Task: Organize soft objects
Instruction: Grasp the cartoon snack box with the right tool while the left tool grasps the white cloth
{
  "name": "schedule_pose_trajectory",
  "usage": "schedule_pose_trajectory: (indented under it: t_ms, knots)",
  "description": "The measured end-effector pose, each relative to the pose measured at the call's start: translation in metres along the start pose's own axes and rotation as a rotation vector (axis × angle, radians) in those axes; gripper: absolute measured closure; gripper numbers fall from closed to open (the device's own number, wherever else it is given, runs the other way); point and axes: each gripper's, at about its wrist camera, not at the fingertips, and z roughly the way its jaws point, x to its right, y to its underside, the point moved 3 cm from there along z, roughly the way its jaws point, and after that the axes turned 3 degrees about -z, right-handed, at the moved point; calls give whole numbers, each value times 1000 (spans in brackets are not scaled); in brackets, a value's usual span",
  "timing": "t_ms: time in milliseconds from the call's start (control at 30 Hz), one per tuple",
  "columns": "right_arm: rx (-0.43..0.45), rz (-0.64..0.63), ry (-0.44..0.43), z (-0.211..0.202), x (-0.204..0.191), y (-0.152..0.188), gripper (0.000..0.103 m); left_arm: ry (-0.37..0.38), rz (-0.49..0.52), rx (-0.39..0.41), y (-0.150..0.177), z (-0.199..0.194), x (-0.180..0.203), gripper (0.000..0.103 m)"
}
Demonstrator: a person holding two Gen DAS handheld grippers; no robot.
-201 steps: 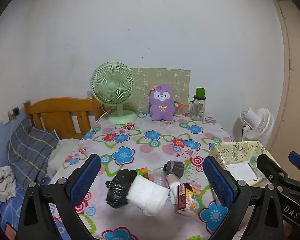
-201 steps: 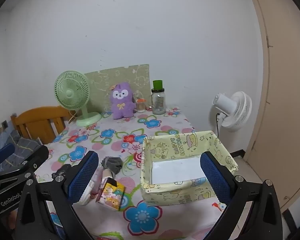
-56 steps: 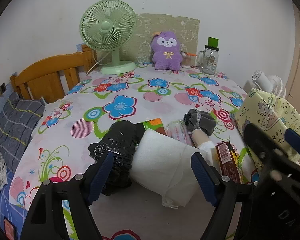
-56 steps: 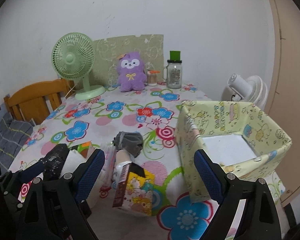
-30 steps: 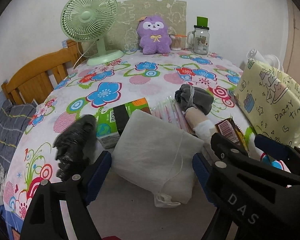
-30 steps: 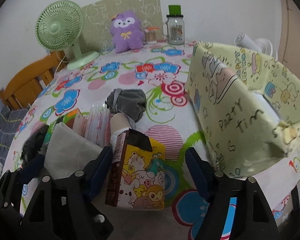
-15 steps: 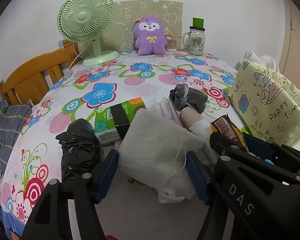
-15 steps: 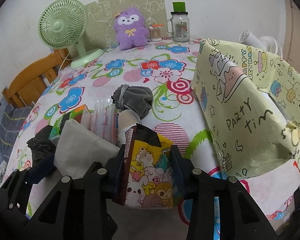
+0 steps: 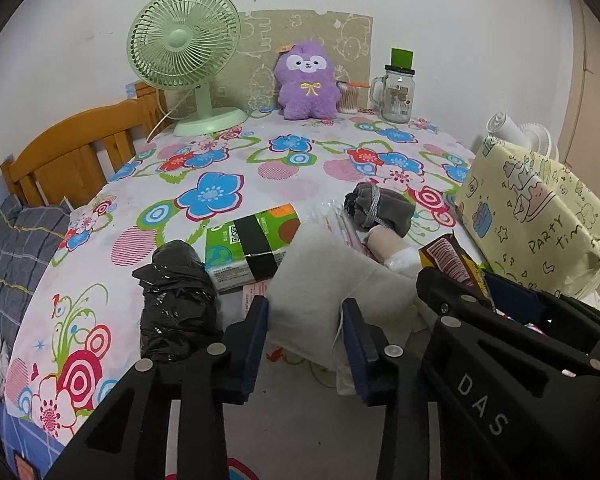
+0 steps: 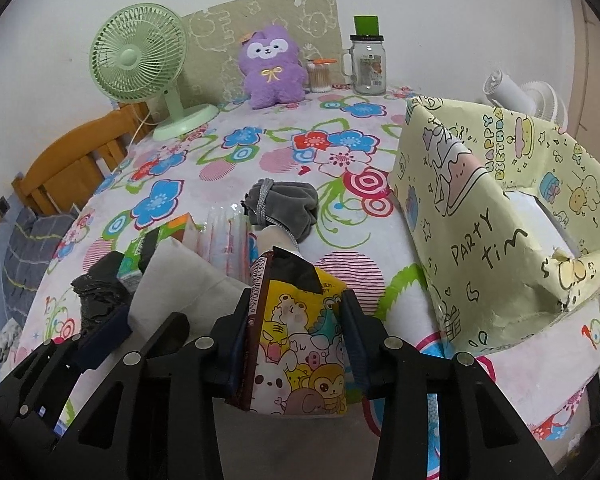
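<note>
I see a plain white wall [image 9: 440, 4] behind the flowered table [image 9: 300, 168], with a wooden bed frame [image 9: 72, 152] far left.

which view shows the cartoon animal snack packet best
The right wrist view: the yellow cartoon-animal snack packet faces the camera, pinched in the right gripper. The left wrist view shows only its brown top edge behind that gripper.

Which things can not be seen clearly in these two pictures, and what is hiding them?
- Yellow box: its inside is mostly hidden by its own wall in the right wrist view; in the left wrist view only the outside shows.
- Cartoon snack bag: its lower end is behind the right gripper.
- White pouch: its near edge is behind the left gripper.
- Jar label: too small to read.
</note>
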Motion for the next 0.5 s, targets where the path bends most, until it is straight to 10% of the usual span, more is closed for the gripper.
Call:
schedule_pose_trajectory:
  t_ms: [500]
  knots:
    - [64, -12, -12, -39, -5, -24, 58, 6, -14, 51, -24, -36, 2, 67]
